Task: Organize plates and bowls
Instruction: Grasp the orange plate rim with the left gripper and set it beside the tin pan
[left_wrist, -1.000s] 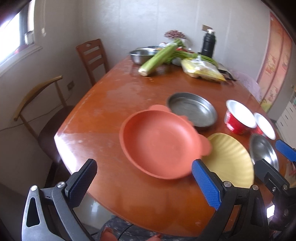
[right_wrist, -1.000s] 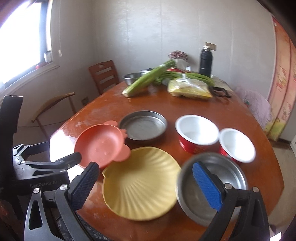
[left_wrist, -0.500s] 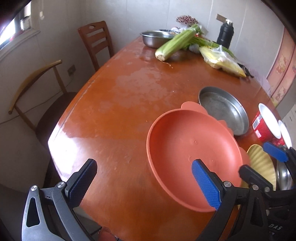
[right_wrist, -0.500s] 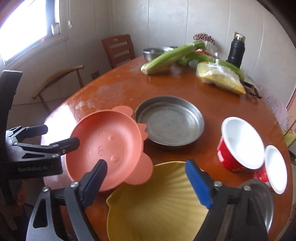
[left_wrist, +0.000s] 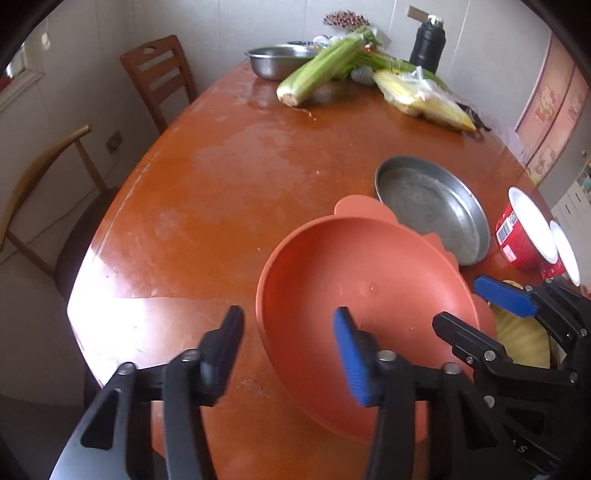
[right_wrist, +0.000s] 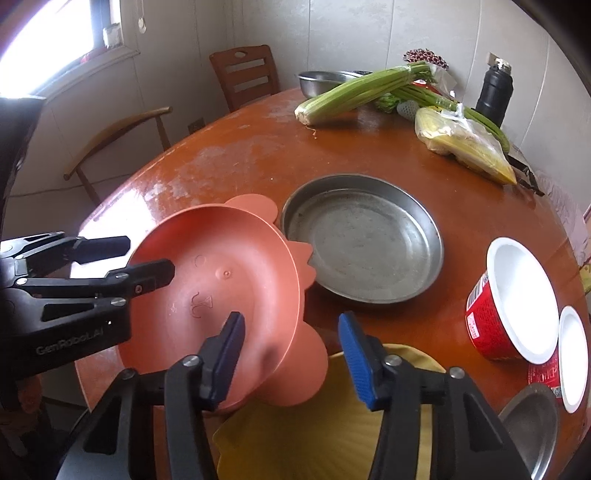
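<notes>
An orange plate (left_wrist: 369, 295) with round ears lies near the table's front edge, overlapping a ribbed yellow plate (right_wrist: 332, 424). My left gripper (left_wrist: 287, 314) straddles the orange plate's left rim. Its jaws are closing, and a gap still shows between the outer pad and the rim. My right gripper (right_wrist: 291, 319) straddles the right rim by an ear. Those jaws are closing down onto it, one pad inside the dish and one outside. Each wrist view shows the other gripper: the left gripper (right_wrist: 147, 254) and the right gripper (left_wrist: 458, 302).
A flat steel pan (right_wrist: 362, 240) sits just behind the orange plate. Two red cups (right_wrist: 517, 295) and a steel bowl (right_wrist: 532, 417) stand to the right. Celery (right_wrist: 362, 92), bagged corn (right_wrist: 465, 147), a black flask (right_wrist: 495, 92) and another steel bowl (left_wrist: 277, 62) crowd the far end. Chairs (left_wrist: 159, 77) stand on the left.
Both grippers came down and in toward the orange plate, one to each side of it. Their jaws went from wide open to narrow, now straddling its rims.
</notes>
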